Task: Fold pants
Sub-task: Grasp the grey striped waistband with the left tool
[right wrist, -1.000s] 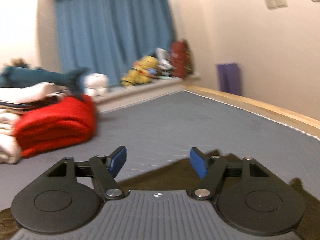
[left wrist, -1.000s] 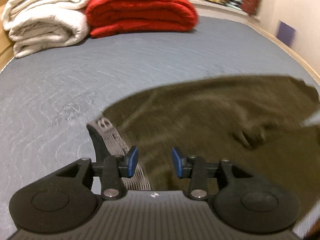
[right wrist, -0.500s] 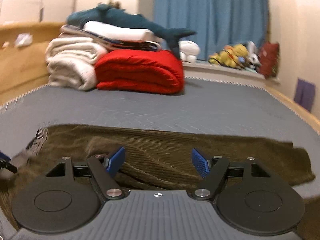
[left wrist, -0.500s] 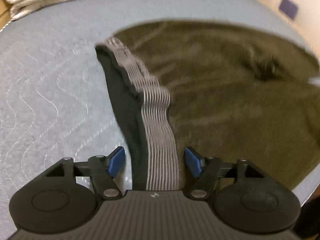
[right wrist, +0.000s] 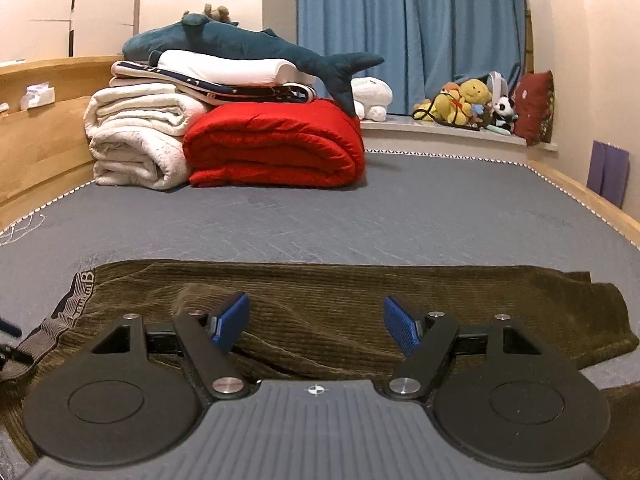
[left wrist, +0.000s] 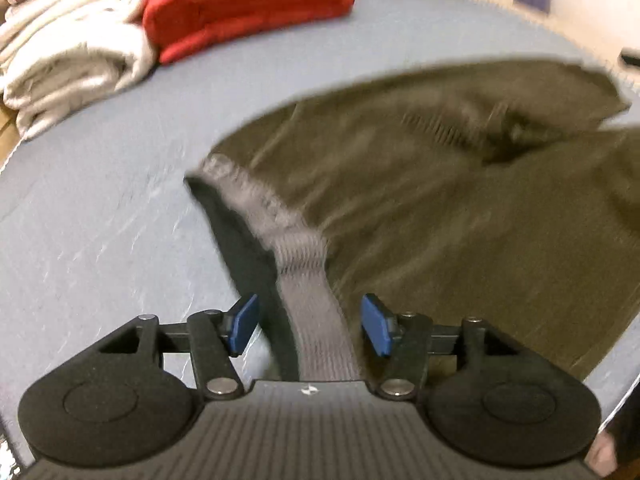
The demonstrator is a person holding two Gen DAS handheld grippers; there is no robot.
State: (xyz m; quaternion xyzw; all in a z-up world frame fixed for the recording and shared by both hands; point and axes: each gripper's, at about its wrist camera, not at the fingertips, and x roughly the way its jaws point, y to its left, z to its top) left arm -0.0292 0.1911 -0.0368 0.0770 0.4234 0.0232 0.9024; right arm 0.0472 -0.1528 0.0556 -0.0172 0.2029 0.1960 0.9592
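Olive corduroy pants (right wrist: 320,304) flat on bed (right wrist: 360,220) | grey waistband (left wrist: 316,320) between my spread left claw (left wrist: 310,324), seen left only | my right claw (right wrist: 316,324) agape, empty.

Olive-brown corduroy pants (right wrist: 340,300), grey ribbed waistband (left wrist: 316,320), grey mattress (right wrist: 360,220), red blanket (right wrist: 276,144).

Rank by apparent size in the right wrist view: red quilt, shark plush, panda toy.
1. red quilt
2. shark plush, nearly as long but slimmer
3. panda toy, smallest; it sits farther back, so true size is unsure
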